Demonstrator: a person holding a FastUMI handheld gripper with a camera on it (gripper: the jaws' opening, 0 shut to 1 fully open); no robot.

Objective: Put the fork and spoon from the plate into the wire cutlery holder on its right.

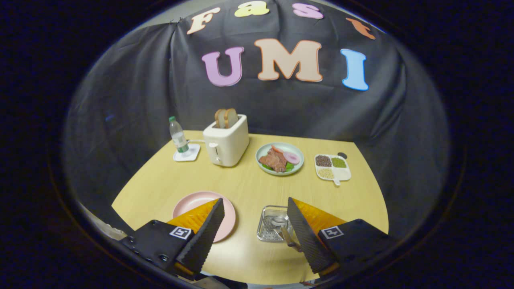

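Gripper (255, 224) is hovering with fingers spread wide, gripping nothing. Holder (274, 228) is sitting right of the pink plate (192, 202), cutlery handles leaning rightward against the right finger.

My hand-held two-finger gripper (255, 224): one unit, raised and angled downward. Jaws spread wide, nothing between them. Left finger (204, 237) and right finger (304, 237): ribbed pads facing inward, tips well apart. Each finger mount carries one square printed marker tag.
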